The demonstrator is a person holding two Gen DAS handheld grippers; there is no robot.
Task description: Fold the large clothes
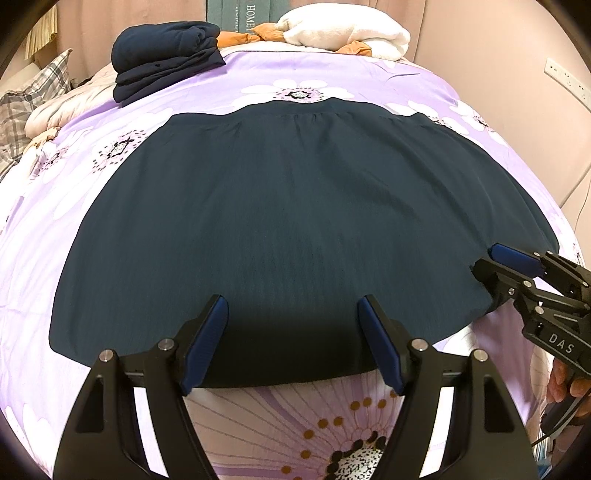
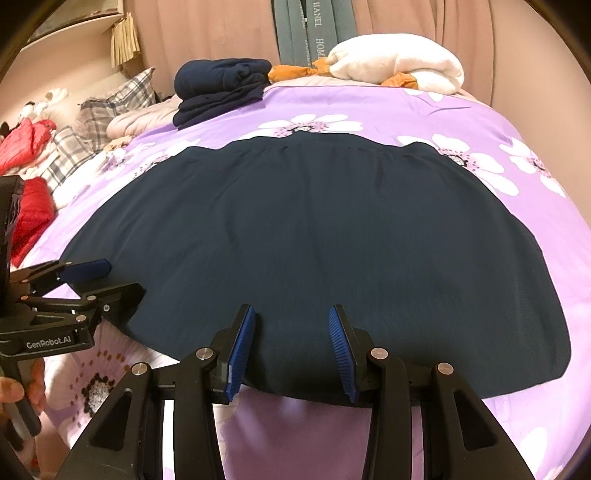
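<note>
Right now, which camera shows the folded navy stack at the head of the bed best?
The right wrist view: the folded navy stack sits nearer centre, its layers clearer. The left wrist view shows the stack whole too, but further off-centre.

"das" on right claw (image 1: 493, 266), "genrobot.ai" on left claw (image 2: 107, 277).

A skirt (image 1: 295, 221) lies spread flat on the bed (image 1: 424, 85) directly ahead of you, its near hem under both claws. Behind it to the left sits a folded stack of clothes (image 1: 166, 55), and a rolled towel (image 1: 343, 31) lies behind to the right. Pillows (image 2: 110, 107) lie far left.
</note>
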